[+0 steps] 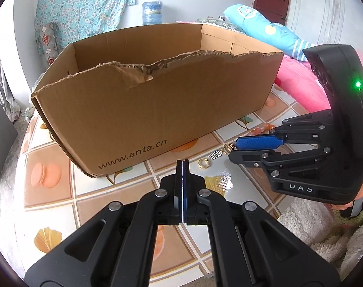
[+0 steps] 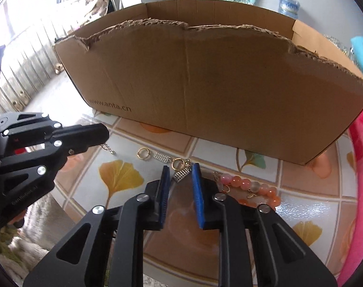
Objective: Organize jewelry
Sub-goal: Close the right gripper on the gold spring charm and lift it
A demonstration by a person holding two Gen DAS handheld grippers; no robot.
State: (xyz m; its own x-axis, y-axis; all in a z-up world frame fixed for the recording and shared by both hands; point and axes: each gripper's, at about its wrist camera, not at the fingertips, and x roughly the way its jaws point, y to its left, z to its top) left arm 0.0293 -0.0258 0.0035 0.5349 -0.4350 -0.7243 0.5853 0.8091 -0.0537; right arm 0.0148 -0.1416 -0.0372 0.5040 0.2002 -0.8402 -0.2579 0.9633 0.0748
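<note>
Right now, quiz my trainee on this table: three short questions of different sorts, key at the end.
1. True or false: the left gripper is shut with nothing between its fingers.
2. Which lies nearest the right gripper? A. gold ring B. silver abacus charm C. orange bead bracelet
3. Fill in: the jewelry lies on the table in front of the cardboard ____.

Key: 1 true; 2 B; 3 box.

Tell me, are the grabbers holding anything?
The right gripper holds nothing; an earring lies between its open fingers. The left gripper is shut; a small chain shows at its tip, maybe pinched.
</note>
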